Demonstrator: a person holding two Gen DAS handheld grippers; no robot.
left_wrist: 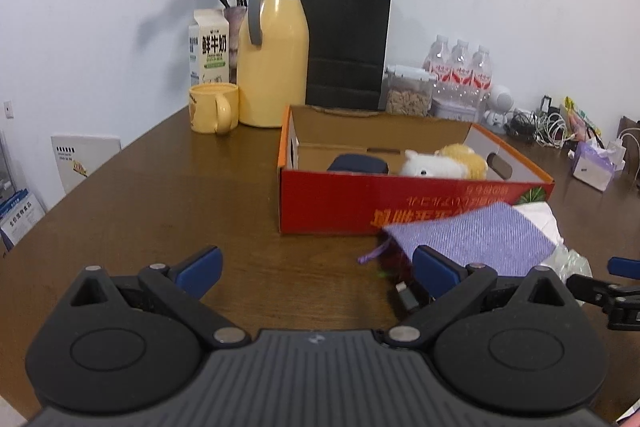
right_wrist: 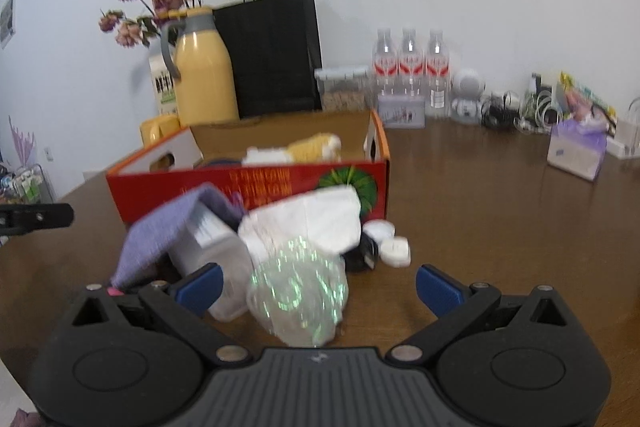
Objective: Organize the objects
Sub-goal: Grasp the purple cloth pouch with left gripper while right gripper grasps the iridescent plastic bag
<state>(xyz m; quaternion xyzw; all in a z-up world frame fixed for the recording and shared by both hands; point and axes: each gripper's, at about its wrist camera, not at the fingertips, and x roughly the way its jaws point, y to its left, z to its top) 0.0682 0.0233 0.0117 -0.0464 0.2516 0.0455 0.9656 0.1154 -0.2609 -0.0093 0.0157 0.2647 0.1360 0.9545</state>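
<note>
Progress: box part-filled, pile outstanding

Box (left_wrist: 332,203) holds a plush toy (left_wrist: 444,163) and a dark item. Purple cloth (right_wrist: 160,239), plastic bag (right_wrist: 296,291) and white cases (right_wrist: 394,251) lie outside, before it. Left gripper (left_wrist: 316,269) and right gripper (right_wrist: 318,287) both gape, empty.

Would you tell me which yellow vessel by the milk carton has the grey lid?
The tall jug, grey-lidded and grey-handled; the mug beside it is short, open and all yellow.

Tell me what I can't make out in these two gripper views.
- Dark item in the red box: left wrist view, near wall hides most.
- Things under the purple cloth: right wrist view, covered and blurred.
- Red box lettering: right wrist view, motion blur.
</note>
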